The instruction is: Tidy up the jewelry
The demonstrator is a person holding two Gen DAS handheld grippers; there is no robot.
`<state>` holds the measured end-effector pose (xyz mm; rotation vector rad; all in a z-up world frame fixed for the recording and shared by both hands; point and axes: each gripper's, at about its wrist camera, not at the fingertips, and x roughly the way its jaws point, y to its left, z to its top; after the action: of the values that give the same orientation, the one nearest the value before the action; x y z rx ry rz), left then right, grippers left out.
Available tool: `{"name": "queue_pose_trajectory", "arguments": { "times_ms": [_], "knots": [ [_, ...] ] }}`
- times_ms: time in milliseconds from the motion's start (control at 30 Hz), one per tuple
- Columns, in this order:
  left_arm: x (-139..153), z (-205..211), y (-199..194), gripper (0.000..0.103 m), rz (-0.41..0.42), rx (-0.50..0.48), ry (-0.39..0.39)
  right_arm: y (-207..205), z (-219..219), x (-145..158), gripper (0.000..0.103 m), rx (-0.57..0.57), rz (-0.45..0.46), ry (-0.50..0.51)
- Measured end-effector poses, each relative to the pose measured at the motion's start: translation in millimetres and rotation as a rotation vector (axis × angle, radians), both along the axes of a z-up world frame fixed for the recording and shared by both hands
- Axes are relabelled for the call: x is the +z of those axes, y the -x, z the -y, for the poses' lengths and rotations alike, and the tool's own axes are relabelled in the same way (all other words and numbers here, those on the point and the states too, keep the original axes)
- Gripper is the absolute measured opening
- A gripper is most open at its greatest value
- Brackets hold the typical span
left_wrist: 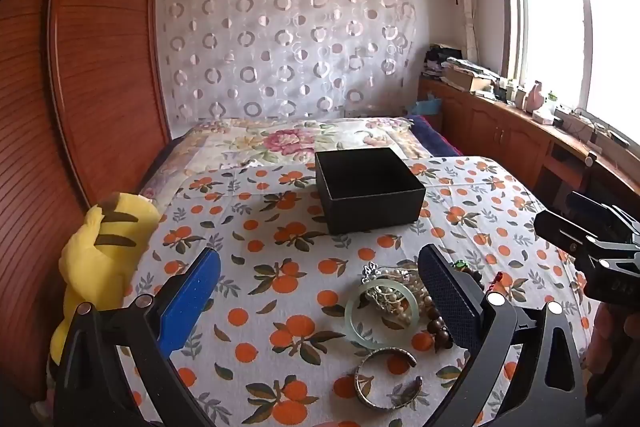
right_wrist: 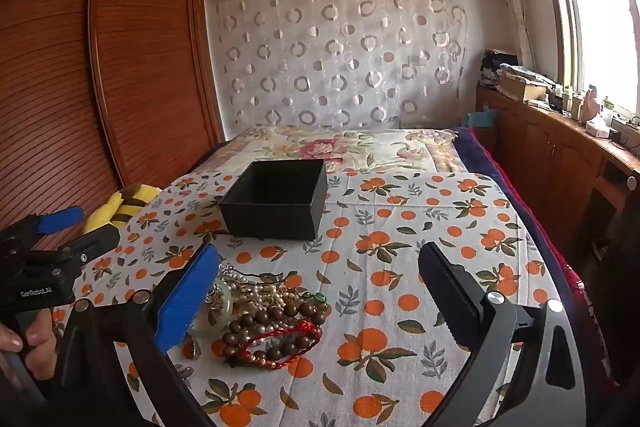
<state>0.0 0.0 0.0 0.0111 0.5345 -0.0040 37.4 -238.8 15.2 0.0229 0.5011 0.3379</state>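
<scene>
item: jewelry heap (right_wrist: 264, 311), lying loose on the orange-print bedspread (left_wrist: 280, 259) near the foot of the bed. contents: pale green bangle (left_wrist: 382, 313), engraved metal bangle (left_wrist: 386, 377), pearl strands (right_wrist: 260, 293), dark wooden bead bracelet (right_wrist: 272, 323), red cord bracelet (right_wrist: 288, 341), small green stone (right_wrist: 318, 297); pieces overlap and tangle.

item: black box (left_wrist: 370, 191), lid off, seemingly empty, set beyond the heap toward the pillows; likely the destination, nothing sorted into it yet.

item: left gripper (left_wrist: 320, 291), fingers spread as wide as they go, holding nothing, tilted down over the heap's left edge, the green bangle between them.

item: right gripper (right_wrist: 320, 291), fingers equally wide, empty, heap beside its blue finger (right_wrist: 186, 301).

surroundings: yellow striped plush (left_wrist: 108, 251) at the bed's left edge; wooden wardrobe (left_wrist: 80, 67); cluttered wooden counter (right_wrist: 560, 131) under the window. path to the box looks clear; the tangle is the likely obstacle to lifting one piece alone.
</scene>
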Motion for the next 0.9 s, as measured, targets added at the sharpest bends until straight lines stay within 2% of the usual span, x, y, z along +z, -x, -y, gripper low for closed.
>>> {"name": "queue_pose_trajectory", "arguments": {
  "times_ms": [900],
  "knots": [
    [7.7, 2.7, 3.9, 0.096, 0.020, 0.002, 0.002, 3.4, -0.1, 2.4, 0.101, 0.001, 0.002, -0.002]
  ]
}}
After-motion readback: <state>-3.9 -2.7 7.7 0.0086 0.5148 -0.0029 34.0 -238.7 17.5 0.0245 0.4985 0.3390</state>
